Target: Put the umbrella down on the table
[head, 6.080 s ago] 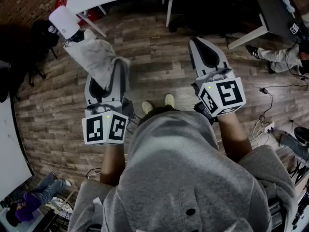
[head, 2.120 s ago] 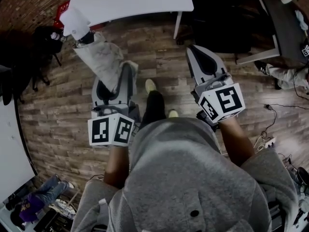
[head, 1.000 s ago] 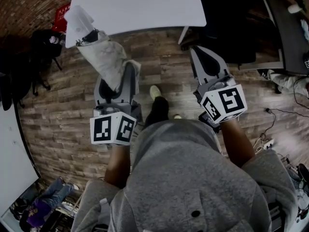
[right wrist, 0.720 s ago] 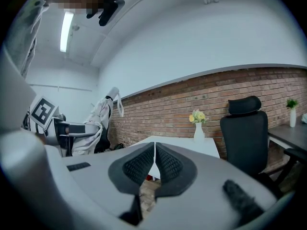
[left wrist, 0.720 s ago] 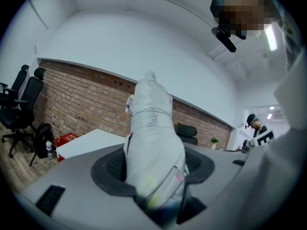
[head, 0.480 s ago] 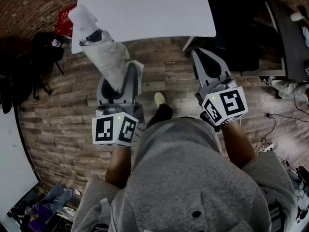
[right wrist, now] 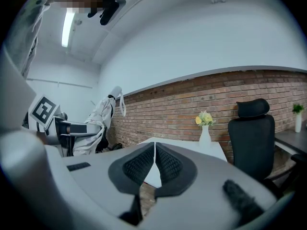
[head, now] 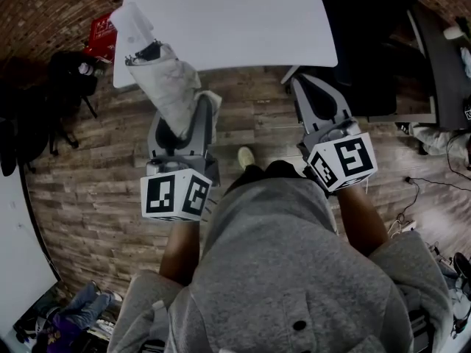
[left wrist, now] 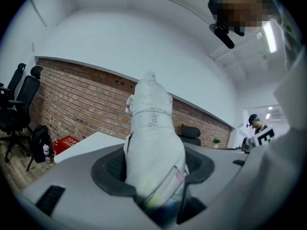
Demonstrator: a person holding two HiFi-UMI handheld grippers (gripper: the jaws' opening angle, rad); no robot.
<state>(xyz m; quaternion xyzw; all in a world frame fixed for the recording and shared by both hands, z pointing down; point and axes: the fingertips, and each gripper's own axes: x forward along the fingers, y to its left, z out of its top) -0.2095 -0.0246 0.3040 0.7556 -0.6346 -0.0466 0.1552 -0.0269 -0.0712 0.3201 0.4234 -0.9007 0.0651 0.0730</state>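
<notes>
In left hand-held gripper (head: pixel 183 116), clamped umbrella (head: pixel 166 77)

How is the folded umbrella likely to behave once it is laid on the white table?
The umbrella looks soft outside: its creased canopy bulges where the left gripper clamps it, so it will probably sag slightly around a stiff core. Roughly cylindrical, it may roll a little on the smooth table, though its fabric folds should damp that.

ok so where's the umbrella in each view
Head view: umbrella upper left, sticking forward out of the left gripper.
Left gripper view: umbrella dead centre, gripped between the jaws.
Right gripper view: umbrella far left, mid-height.
Shared landmark: the white table ahead.
</notes>
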